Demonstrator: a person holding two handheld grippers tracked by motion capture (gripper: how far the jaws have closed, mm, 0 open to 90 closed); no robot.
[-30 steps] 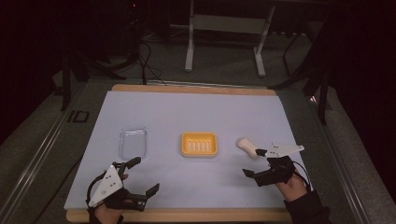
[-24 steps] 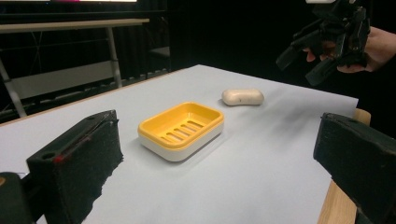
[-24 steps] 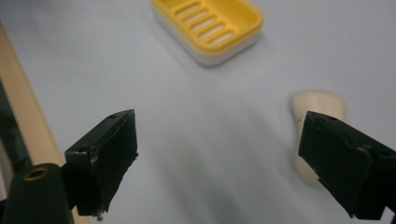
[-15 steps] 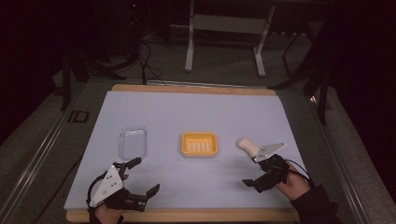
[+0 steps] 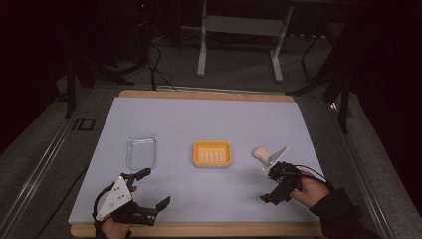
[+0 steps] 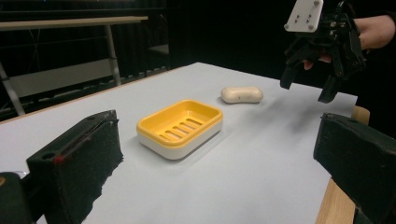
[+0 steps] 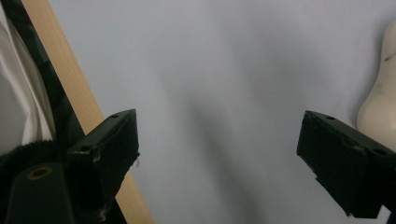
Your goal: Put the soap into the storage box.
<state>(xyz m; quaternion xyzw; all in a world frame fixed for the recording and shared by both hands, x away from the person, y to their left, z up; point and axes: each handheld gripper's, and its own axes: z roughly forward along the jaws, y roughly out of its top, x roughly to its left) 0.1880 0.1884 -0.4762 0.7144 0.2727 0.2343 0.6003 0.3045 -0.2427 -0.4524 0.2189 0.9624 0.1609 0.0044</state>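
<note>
**Yellow soap dish dead centre, both grippers wide open**

Yellow soap dish (image 5: 212,154) sits pretty much in the middle of the bench (image 5: 209,119), which is covered with a pale sheet and has a wooden edge showing at the front and back. From the left gripper view you can see the dish is yellow on top with slots in its floor, on a white base, and nothing is in it.

Just to the right of the dish, with a small gap, lies a cream bar of soap (image 5: 260,153). It's flat on the sheet, not touching the dish. Over on the left of the dish, a bit farther off, there's a clear plastic lid or tray (image 5: 141,152), also lying flat.

Left gripper (image 5: 148,189) is down near the front left edge of the bench, below the clear tray, held in a hand. Its fingers are spread well apart and holding nothing.

Right gripper (image 5: 267,184) is at the front right, close to the soap but off it. In the left gripper view it hangs above the bench, just past the soap. Its fingers are spread apart too, nothing between them; in its own view the soap pokes in at the right edge, beside one finger.

Dark floor and metal frame legs (image 5: 239,40) behind the bench.
</note>
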